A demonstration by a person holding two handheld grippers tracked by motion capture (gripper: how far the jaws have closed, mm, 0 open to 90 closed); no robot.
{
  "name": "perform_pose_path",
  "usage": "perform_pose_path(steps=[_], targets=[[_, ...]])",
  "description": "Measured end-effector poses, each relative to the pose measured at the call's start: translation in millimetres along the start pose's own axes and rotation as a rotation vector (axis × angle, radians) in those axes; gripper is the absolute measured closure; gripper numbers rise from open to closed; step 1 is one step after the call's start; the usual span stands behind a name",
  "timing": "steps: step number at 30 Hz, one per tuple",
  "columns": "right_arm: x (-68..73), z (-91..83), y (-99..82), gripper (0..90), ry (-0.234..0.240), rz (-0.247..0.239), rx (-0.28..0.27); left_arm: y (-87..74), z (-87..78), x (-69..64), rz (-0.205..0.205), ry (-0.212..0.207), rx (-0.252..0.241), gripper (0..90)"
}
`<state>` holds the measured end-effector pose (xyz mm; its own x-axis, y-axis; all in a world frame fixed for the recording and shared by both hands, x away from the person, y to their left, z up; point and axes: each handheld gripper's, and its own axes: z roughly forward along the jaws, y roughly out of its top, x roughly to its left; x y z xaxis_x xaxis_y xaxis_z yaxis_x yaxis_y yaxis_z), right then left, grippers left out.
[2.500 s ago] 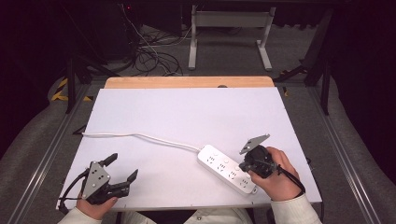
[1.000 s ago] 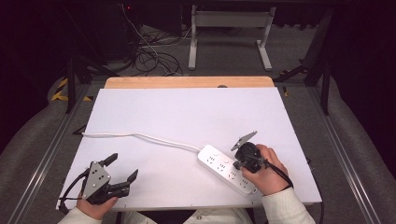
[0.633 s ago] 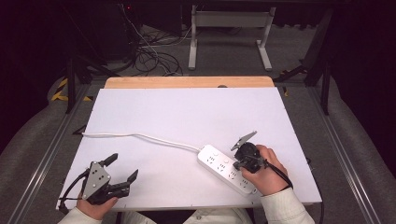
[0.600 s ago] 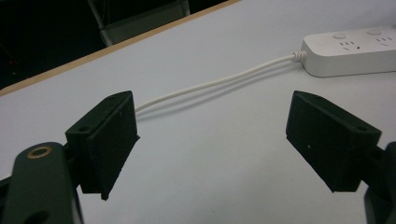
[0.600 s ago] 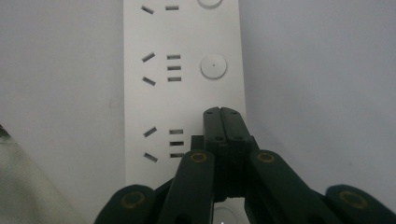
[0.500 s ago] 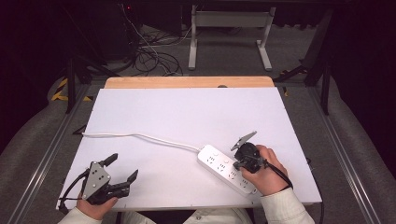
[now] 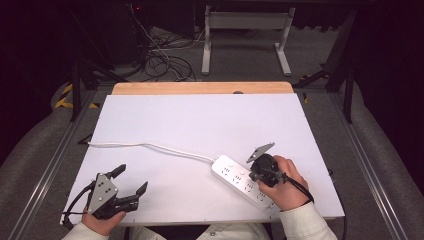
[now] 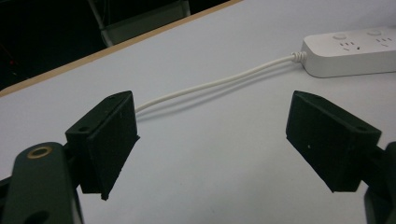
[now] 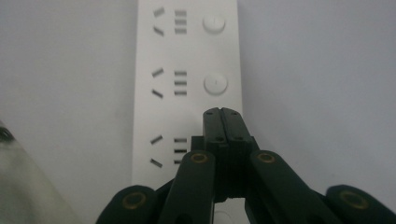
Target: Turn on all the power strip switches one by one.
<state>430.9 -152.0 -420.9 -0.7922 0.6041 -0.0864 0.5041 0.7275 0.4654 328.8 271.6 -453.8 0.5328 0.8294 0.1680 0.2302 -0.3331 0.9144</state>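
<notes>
White tabletop (image 7: 200, 125) lay on wooden board, tan edge (image 7: 200, 88) showing along far side. Grey carpeted floor (image 7: 320, 55) stretched beyond table. Tangle of dark cables (image 7: 160, 60) lay on floor at far left. White metal frame legs (image 7: 245, 35) stood behind table, centre. Yellow-black striped marking (image 7: 65, 97) sat at left, perhaps hazard tape. Metal rails (image 7: 45, 170) flanked table on both sides.

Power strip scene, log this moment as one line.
right gripper: shut, over power strip button row | left gripper: open, idle
</notes>
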Motion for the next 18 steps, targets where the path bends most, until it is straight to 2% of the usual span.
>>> perform_pose_path(steps=[1,4,8,12,18], targets=[[0.3,-6.5,1.2,90.0,-0.008,0.0,-0.036,0.0,0.8,0.0,0.001,0.001,-0.002,16.9],[0.8,-13.3,4.4,90.0,-0.009,-0.005,-0.072,0.3,1.1,-0.6,0.003,0.0,0.002,16.9],[-0.3,-8.0,4.8,90.0,-0.004,-0.004,-0.06,0.6,0.1,-0.7,0.011,0.003,0.001,16.9],[-0.7,-9.4,6.1,90.0,-0.019,-0.003,-0.042,0.3,0.6,-0.9,0.003,0.0,0.0,16.9],[-0.5,-7.9,11.5,90.0,-0.006,-0.005,-0.05,0.2,0.5,-0.3,0.004,-0.001,-0.001,16.9]])
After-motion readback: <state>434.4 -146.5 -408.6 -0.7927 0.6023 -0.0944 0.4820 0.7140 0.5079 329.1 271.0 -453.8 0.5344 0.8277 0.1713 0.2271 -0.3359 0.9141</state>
